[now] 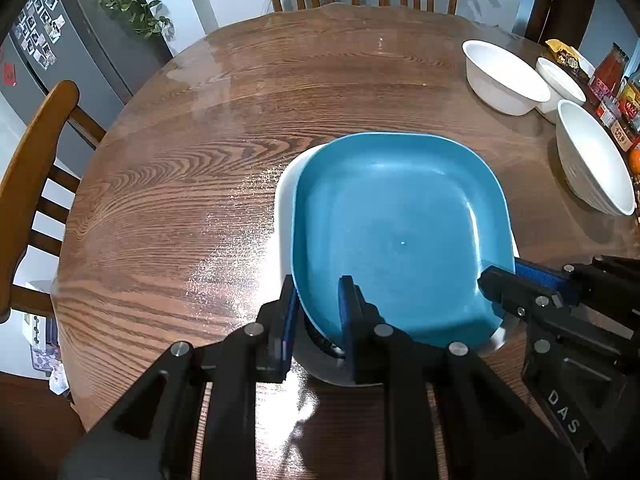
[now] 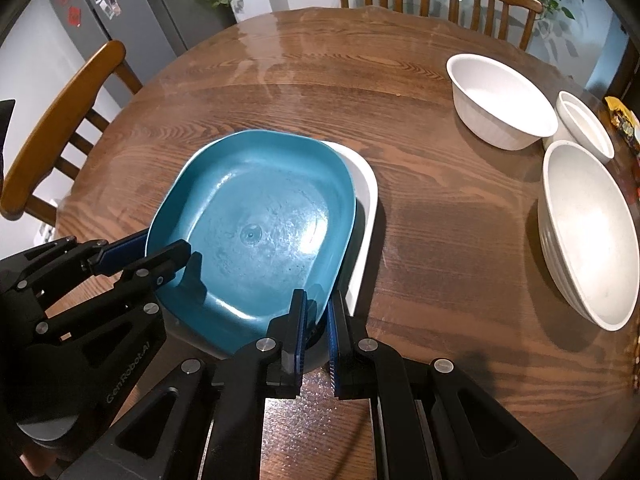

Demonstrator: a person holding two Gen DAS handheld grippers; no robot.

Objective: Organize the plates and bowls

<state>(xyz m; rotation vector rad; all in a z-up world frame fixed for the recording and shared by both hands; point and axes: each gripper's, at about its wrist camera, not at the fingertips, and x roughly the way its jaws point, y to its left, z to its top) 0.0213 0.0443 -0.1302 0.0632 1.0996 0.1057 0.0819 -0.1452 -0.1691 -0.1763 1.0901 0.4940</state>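
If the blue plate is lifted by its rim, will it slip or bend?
The blue plate looks rigid, so probably no bending. Its glossy surface may slip. It sits in the white dish, and both grippers grasp its near rim, so a level lift seems likely.

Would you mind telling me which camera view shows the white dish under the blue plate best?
The right wrist view: the white rectangular dish shows a long stretch of rim and inner wall beside the blue square plastic plate. The left wrist view shows only a curved strip of its rim.
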